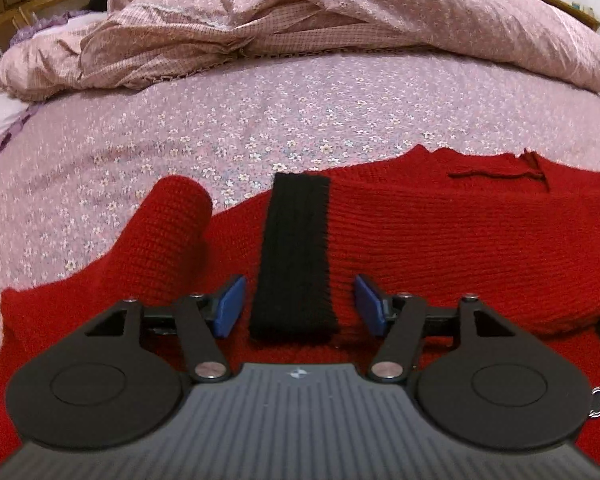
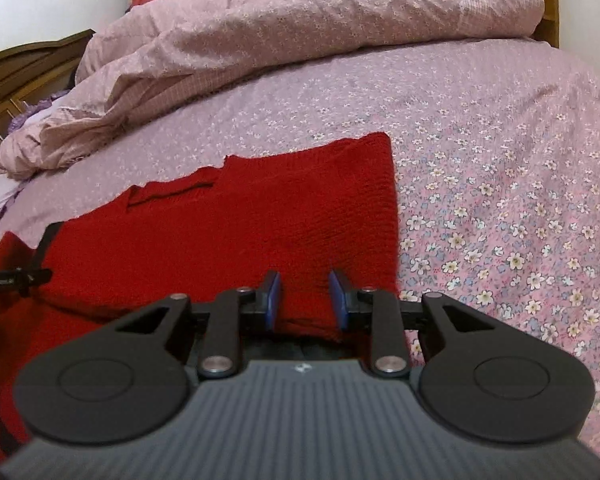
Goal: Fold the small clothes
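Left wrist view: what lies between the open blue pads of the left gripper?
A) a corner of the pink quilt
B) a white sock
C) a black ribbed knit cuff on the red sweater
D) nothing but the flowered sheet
C: the black ribbed cuff lies lengthwise on the red sweater, in the gap of the left gripper, whose pads stand clear of it on both sides.

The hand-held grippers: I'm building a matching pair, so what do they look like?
Both look identical. The left hand-held gripper and right hand-held gripper each have a grey ribbed body with a small logo, two round black discs at the sides, black linkage arms with silver rivets, and flat blue fingertip pads. No cables or sleeves show.
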Tool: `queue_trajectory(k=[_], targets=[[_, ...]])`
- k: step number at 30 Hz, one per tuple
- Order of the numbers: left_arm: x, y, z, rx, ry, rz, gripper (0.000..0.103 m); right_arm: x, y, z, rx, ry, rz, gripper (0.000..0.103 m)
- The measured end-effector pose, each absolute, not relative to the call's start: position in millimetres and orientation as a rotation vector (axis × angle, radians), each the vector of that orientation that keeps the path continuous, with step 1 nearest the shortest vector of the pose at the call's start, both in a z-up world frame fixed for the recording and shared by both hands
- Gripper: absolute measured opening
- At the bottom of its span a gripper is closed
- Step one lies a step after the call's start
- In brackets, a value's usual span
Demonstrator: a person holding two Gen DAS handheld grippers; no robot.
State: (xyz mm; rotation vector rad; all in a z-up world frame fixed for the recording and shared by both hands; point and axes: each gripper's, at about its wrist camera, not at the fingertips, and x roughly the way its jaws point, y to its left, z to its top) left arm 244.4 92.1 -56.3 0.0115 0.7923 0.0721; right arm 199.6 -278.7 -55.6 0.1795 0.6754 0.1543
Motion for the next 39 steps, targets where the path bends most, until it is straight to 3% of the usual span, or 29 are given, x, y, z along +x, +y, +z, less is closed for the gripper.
queue_trajectory(k=[9, 21, 39], targets=[[241, 95, -52, -0.013, 0.789, 0.088, 0.072, 200, -278, -60, 0.19, 0.647, 0.142, 0.029], [185, 111, -7, -0.077, 0.739, 0.132, 0.072, 177, -263, -29, 0.184, 0.678, 0.142, 0.033], [75, 222, -1, -0.204, 0.722, 0.425, 0.072, 119, -244, 0, 0.193, 0.705, 0.212, 0.034]])
